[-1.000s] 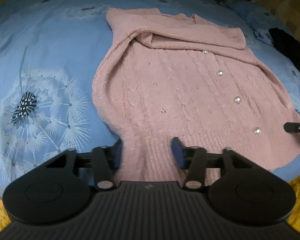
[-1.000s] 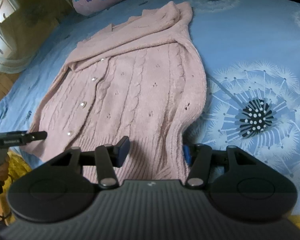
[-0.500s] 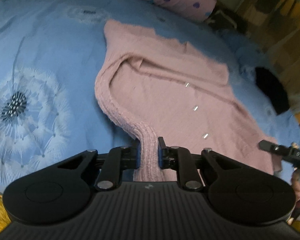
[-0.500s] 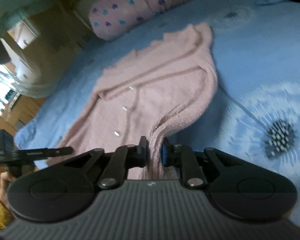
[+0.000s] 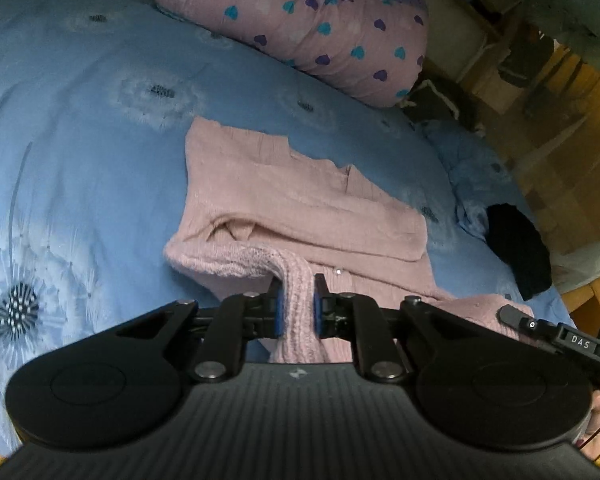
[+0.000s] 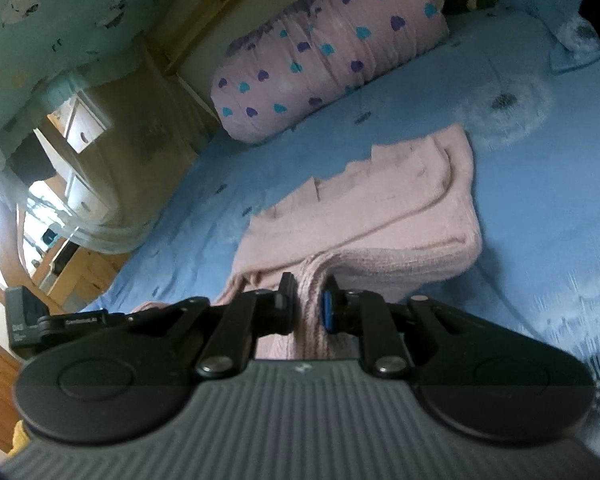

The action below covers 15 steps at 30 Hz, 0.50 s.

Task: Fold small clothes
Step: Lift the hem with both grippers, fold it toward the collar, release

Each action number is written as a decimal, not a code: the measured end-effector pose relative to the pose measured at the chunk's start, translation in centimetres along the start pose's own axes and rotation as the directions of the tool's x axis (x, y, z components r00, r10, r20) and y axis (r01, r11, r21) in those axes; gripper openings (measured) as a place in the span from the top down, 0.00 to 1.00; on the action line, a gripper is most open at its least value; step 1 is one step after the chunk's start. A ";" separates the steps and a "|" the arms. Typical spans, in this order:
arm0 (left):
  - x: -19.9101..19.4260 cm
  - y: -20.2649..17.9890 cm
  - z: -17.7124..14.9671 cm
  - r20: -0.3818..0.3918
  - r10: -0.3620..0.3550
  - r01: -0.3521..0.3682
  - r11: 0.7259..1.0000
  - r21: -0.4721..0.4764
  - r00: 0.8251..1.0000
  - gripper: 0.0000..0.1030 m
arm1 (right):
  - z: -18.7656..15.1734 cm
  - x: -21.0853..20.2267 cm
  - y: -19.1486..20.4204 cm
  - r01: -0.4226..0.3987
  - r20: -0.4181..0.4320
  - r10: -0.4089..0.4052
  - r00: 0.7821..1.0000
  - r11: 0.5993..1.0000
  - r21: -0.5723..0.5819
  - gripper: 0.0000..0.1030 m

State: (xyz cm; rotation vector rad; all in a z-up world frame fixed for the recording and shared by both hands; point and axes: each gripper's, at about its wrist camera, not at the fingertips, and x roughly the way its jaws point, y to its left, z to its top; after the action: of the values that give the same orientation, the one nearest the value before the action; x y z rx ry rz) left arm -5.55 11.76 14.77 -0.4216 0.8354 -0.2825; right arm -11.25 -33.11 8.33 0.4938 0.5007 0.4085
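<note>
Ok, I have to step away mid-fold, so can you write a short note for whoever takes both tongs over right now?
Left tongs: shut on the ribbed hem of the pink cardigan.
Right tongs: shut on the hem at the other bottom corner of the cardigan.
Where things are: the cardigan lies on the blue dandelion sheet, sleeves already folded across the chest. The heart-print pillow sits beyond it, clear of the work.
Done: sleeves in, both hem corners gripped and raised off the sheet.
Left: carry the hem toward the collar, lay it down evenly, open both tongs, smooth it out.
</note>
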 end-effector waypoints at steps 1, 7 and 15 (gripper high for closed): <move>0.1 0.0 0.4 0.003 -0.002 0.002 1.000 -0.003 1.000 0.85 | 0.3 0.1 0.0 -0.002 0.005 0.002 1.000 1.000 -0.002 0.84; 0.8 0.1 3.4 0.043 0.008 -0.007 1.000 -0.015 0.999 0.85 | 2.4 0.7 -0.5 -0.014 0.062 0.014 0.998 1.000 0.008 0.84; 4.1 -0.7 9.7 0.086 0.054 -0.055 0.998 0.005 0.995 0.85 | 7.1 2.9 -1.7 -0.011 0.137 0.008 0.991 1.000 0.026 0.84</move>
State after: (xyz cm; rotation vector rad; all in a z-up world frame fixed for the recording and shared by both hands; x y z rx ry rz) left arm 4.43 11.92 18.18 -0.4011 0.7599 -0.2151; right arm -4.63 -35.53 11.84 0.5462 0.3717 0.3745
